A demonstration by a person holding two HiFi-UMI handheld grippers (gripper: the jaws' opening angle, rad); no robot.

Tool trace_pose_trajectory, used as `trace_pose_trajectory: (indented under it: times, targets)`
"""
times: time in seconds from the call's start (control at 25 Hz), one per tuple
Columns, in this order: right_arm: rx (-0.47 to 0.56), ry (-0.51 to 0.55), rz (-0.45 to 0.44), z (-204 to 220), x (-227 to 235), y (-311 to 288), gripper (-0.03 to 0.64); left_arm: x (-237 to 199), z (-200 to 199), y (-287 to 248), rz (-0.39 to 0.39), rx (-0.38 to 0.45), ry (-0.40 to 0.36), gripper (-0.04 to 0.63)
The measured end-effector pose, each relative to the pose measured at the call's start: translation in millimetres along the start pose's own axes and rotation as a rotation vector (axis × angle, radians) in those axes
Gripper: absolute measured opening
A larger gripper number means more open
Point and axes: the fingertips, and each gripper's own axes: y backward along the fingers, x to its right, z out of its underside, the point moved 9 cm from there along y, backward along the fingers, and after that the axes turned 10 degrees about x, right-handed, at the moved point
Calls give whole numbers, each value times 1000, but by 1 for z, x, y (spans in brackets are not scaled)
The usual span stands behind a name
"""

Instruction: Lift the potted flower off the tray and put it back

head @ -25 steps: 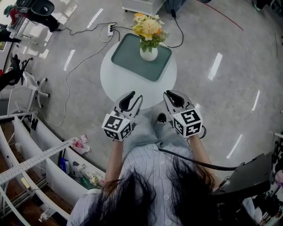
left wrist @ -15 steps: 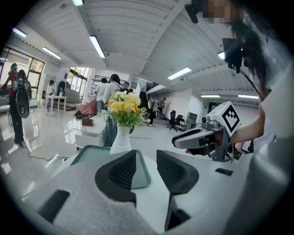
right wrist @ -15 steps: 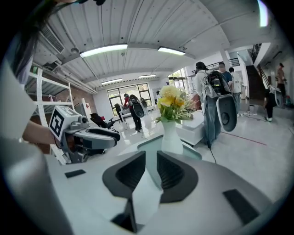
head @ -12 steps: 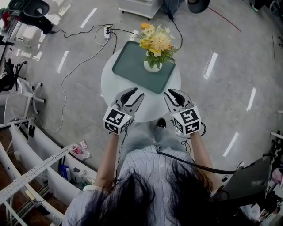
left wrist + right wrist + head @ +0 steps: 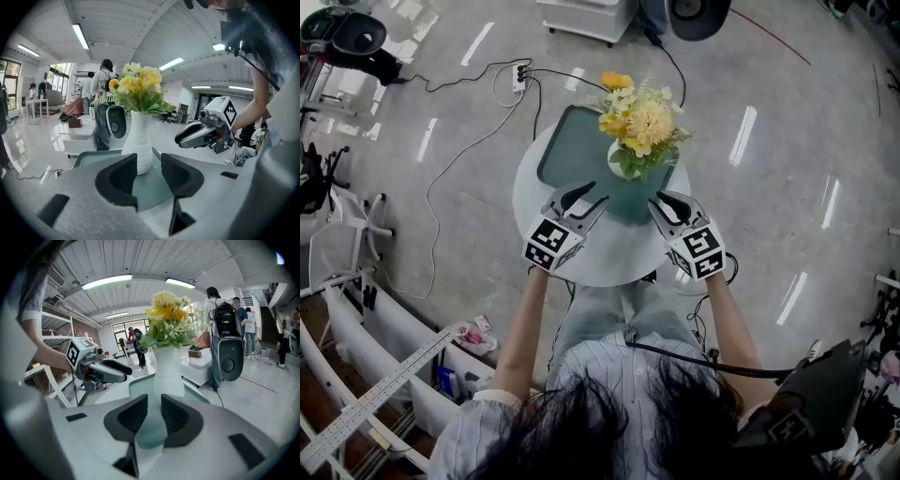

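The potted flower (image 5: 639,127), yellow blooms in a white vase (image 5: 139,140), stands upright on the right part of the green tray (image 5: 567,155) on a round white table (image 5: 600,258). My left gripper (image 5: 589,199) hovers at the tray's near edge, left of the vase. Its jaws have just been opening, and nothing is between them (image 5: 149,161). My right gripper (image 5: 667,202) is just right of the vase's base, shut and empty (image 5: 154,404). In both gripper views the vase (image 5: 168,373) is a short way ahead and untouched. Each gripper view shows the other gripper (image 5: 199,133) (image 5: 105,371).
A power strip with cables (image 5: 520,75) lies on the floor beyond the table, near a white cabinet (image 5: 581,14). Shelving (image 5: 366,384) runs along the lower left. People (image 5: 104,89) and a dark stand-mounted device (image 5: 227,357) are behind the table.
Both grippers have moved forward and down, from over the person's lap to the tray's near edge, either side of the vase. The pot has not moved on the tray.
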Motion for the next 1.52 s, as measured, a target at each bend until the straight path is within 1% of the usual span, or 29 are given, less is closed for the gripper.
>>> trace_pose_trajectory:
  times: [0.08, 0.12, 0.16, 0.2, 0.24, 0.4, 0.56, 0.68, 0.8, 1.04, 1.2, 1.28, 1.44, 1.52]
  targets:
    - [-5, 10, 6, 3, 7, -8, 64, -12, 1, -8, 15, 9, 13, 151]
    - [-8, 17, 6, 5, 9, -13, 77, -19, 1, -12, 24, 13, 18, 156]
    - [-14, 22, -1, 5, 11, -19, 117, -25, 1, -15, 34, 15, 20, 163]
    - [-21, 26, -13, 6, 12, -24, 176, -30, 1, -19, 46, 13, 16, 169]
    - [-31, 32, -25, 7, 13, -30, 212, -35, 1, -23, 60, 7, 7, 176]
    - [-75, 66, -45, 12, 21, -47, 269, -48, 1, -43, 127, -27, -31, 210]
    - [-83, 76, -59, 10, 27, -66, 319, -56, -2, -63, 209, -32, -42, 307]
    - [-99, 96, -45, 9, 31, -79, 334, -59, -6, -74, 259, -30, -41, 359]
    - [-131, 125, -27, 16, 37, -88, 348, -60, -5, -86, 292, -32, -30, 386]
    - [-134, 135, -38, 18, 38, -103, 357, -68, -4, -102, 332, -42, 1, 399]
    - [-136, 116, -30, 21, 42, -106, 359, -64, 3, -113, 364, -70, -4, 397]
    - [-123, 112, -21, 23, 40, -106, 359, -62, 6, -115, 356, -71, -6, 397]
    - [-88, 97, 8, 24, 37, -105, 357, -64, 7, -116, 330, -33, 37, 397]
    - [-83, 99, 20, 24, 37, -105, 357, -64, 6, -117, 328, -27, 28, 396]
